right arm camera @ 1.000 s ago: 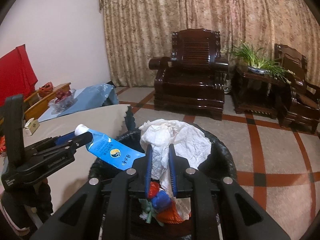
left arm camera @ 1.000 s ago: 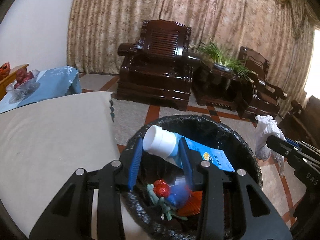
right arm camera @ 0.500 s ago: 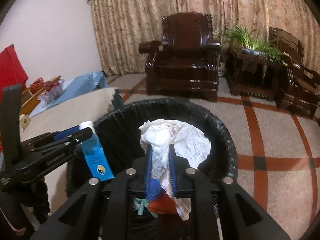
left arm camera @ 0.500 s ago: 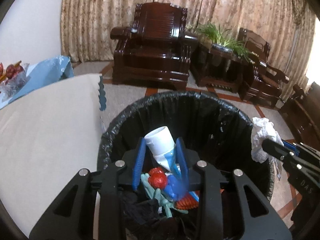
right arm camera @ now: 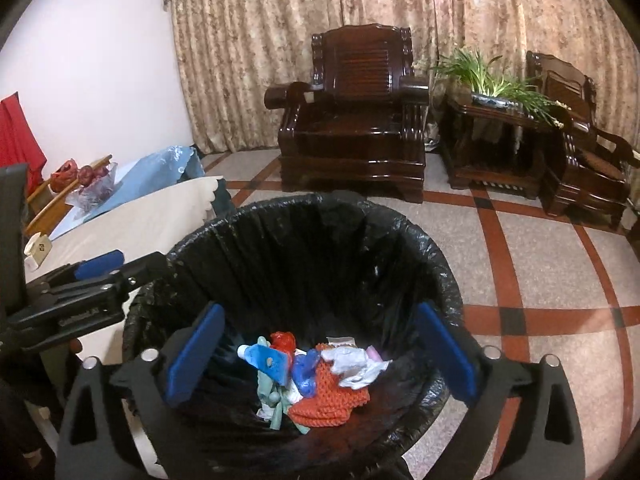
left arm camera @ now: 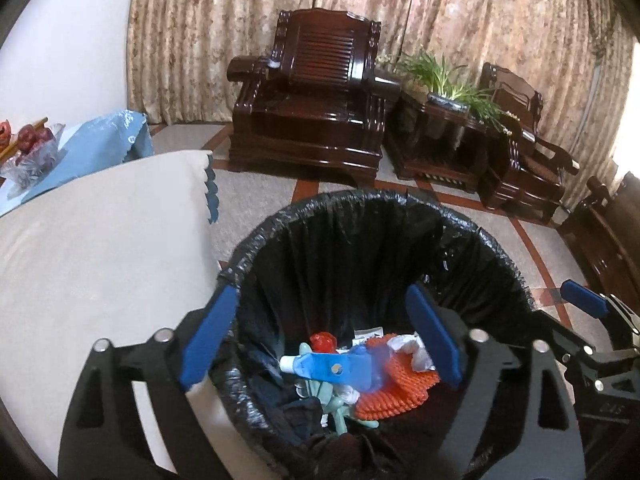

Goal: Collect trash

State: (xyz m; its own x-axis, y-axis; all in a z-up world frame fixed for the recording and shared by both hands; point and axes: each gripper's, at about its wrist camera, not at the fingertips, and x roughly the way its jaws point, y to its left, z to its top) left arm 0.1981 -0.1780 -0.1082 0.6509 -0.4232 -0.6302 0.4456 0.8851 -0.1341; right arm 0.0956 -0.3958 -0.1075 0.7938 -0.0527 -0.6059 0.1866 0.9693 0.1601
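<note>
A round bin with a black liner (left arm camera: 360,208) (right arm camera: 280,212) stands on the floor beside the table. Inside lie a blue tube with a white cap (left arm camera: 332,368) (right arm camera: 266,360), a crumpled white tissue (right arm camera: 354,364) (left arm camera: 412,350), an orange net (left arm camera: 396,392) (right arm camera: 328,400) and other scraps. My left gripper (left arm camera: 324,340) is open and empty over the bin's left side; it also shows in the right wrist view (right arm camera: 120,266). My right gripper (right arm camera: 320,354) is open and empty over the bin; one of its fingertips (left arm camera: 584,300) shows at the right of the left wrist view.
A table with a cream cloth (left arm camera: 100,240) (right arm camera: 152,216) adjoins the bin's left side. A blue cloth (left arm camera: 96,148) and a bag of red fruit (left arm camera: 32,148) lie farther back. Dark wooden armchairs (left arm camera: 316,96) (right arm camera: 360,116) and a plant stand (right arm camera: 496,132) stand by the curtain.
Both grippers opened over the bin. The blue tube dropped from the left gripper and the white tissue from the right one; both now lie inside the bin.
</note>
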